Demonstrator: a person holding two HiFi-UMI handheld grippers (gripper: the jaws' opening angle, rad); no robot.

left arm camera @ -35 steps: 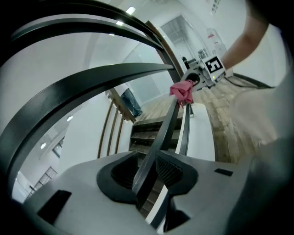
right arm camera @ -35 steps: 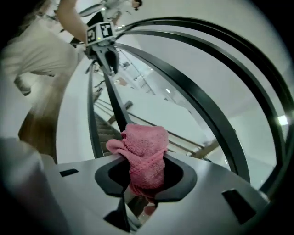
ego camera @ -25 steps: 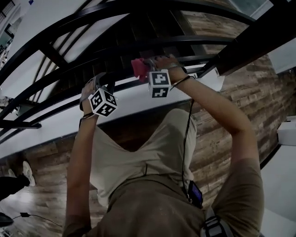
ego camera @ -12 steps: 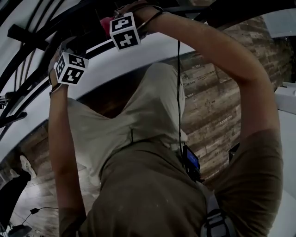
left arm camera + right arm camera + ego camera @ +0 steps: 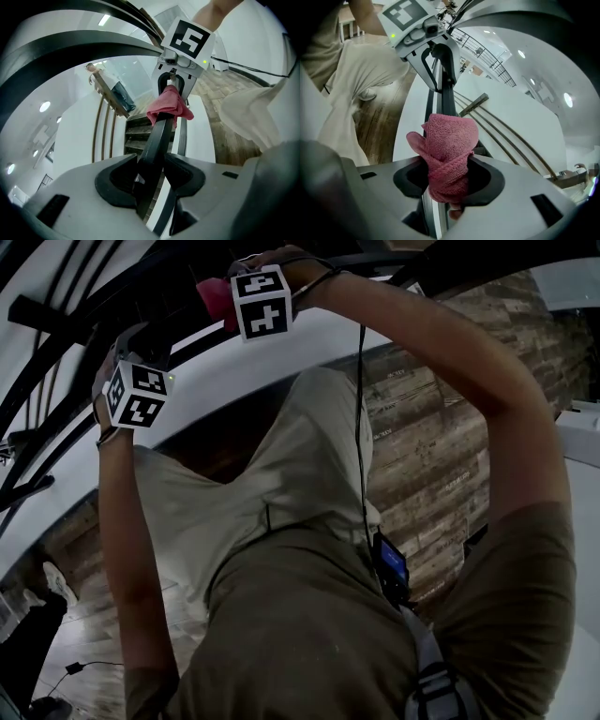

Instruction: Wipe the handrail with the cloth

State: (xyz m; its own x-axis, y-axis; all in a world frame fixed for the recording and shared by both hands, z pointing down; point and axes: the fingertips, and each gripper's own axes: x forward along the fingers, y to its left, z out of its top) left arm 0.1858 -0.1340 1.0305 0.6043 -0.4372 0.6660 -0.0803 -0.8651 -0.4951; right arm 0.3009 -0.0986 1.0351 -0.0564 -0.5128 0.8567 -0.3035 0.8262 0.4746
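Since the handrail is a long black bar running beside the stair, we lean in close over it with both arms reaching up to it, and everything else is lined up along that bar. Our left hand-held gripper is closed on the bare handrail, a pad pressed to each side, and we judge that this grip is there to steady us. Further along the bar and facing it, our right hand-held gripper straddles the same handrail with the cloth bunched in its mouth. Its jaws have just been opening and stand wide, yet the pink cloth fills the gap and meets both pads, so we read it as gripped loosely, not let go. We think the cloth is draped over the top of the bar so that a slide along it would rub the top and both sides at once. It sits on the handrail near the left hand-held gripper but apart from it. As for writing, we can read none: the cube on each hand-held gripper bears only black and white square patterns, and the small device at our waist shows a blue face too dim to read.
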